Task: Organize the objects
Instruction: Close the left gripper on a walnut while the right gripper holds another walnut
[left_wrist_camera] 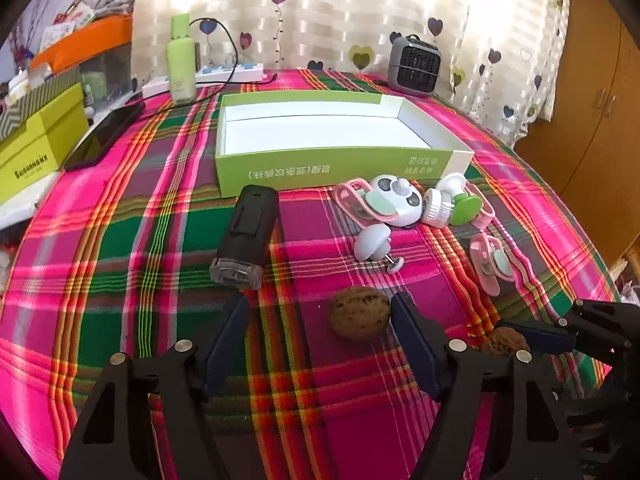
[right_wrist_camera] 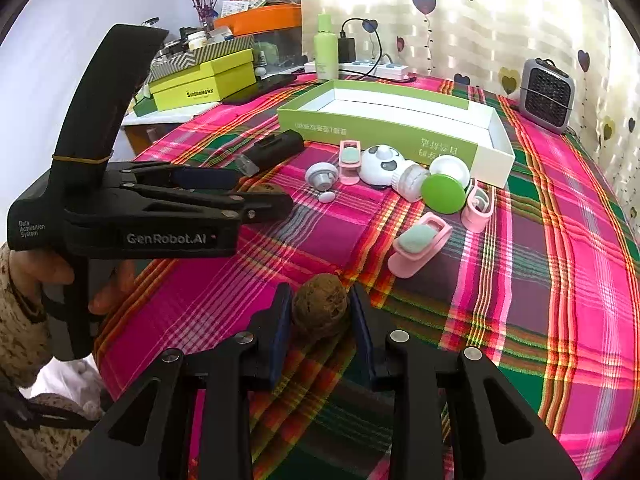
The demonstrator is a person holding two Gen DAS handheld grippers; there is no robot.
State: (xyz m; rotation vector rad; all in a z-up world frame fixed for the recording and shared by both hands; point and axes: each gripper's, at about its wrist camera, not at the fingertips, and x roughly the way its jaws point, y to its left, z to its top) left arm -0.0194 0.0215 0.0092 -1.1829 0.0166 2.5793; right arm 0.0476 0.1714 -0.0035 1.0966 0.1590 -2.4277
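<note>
Left gripper's point(right_wrist_camera: 256, 196) holding hand point(right_wrist_camera: 80, 280): right-wrist view only.

Walnut point(left_wrist_camera: 359, 313) between wide-apart fingers of the left tool point(left_wrist_camera: 318, 320)

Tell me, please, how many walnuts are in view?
2. The first walnut lies inside the open left gripper; the second walnut is pinched in the right gripper. Others could be hidden.

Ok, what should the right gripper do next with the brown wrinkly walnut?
Probably lift it slightly off the pink-and-green plaid cloth. The right gripper seems to pinch the brown wrinkly walnut between its pads. The walnut rests on the cloth, and the open green-and-white cardboard box beyond stands empty, ready for it.
</note>
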